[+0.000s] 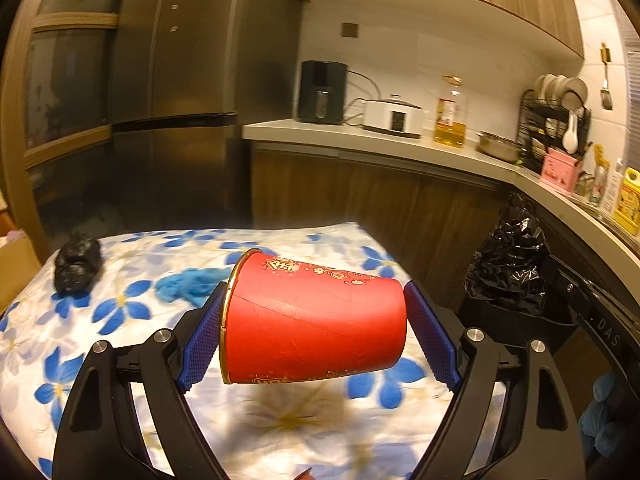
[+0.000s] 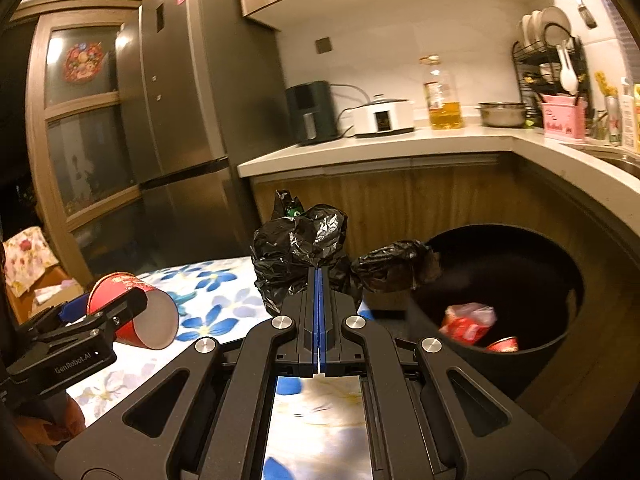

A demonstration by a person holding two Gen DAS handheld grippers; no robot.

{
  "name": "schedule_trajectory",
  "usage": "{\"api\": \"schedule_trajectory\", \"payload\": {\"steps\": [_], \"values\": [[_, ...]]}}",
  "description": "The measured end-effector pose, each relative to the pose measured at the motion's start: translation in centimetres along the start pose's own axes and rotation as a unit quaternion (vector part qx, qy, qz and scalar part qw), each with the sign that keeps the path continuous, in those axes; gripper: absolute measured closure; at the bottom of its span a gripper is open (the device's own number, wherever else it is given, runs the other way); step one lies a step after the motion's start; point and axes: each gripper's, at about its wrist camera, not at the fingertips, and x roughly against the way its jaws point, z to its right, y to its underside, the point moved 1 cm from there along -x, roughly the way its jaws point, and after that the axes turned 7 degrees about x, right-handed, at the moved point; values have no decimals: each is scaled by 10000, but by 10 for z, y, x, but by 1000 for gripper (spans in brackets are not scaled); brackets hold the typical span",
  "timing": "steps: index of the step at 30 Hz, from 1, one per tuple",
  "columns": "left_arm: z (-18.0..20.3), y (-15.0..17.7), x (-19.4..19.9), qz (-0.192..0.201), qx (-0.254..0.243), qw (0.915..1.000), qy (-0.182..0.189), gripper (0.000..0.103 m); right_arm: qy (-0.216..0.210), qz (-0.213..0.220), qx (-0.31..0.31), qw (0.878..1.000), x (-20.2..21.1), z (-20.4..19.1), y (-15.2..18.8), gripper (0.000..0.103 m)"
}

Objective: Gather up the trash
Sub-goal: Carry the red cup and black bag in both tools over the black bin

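1. Left gripper (image 1: 314, 320) was clamped on the red paper cup (image 1: 316, 320), held sideways at frame centre above the floral table (image 1: 120, 320).
2. Right gripper (image 2: 319, 280) was pinched fully together on the black bag (image 2: 300, 248); the bin (image 2: 560, 320) sat lower right.
3. Judgement: the cup is light and crushable; grip it gently, rim to base.

Red cup (image 1: 316, 320) with gold print; white cloth (image 1: 120, 320) with blue flowers; black bag (image 2: 300, 252).
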Motion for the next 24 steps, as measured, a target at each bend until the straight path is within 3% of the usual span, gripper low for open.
{"api": "schedule_trajectory", "payload": {"steps": [16,24], "values": [[119,-17,-16,146,-538,9942,917,20,916,293,-218,9951,24,105,-12,103],[176,-14,-31,141,-701,9884,1340,20,1144,262,-323,9926,26,148,-11,103]]}}
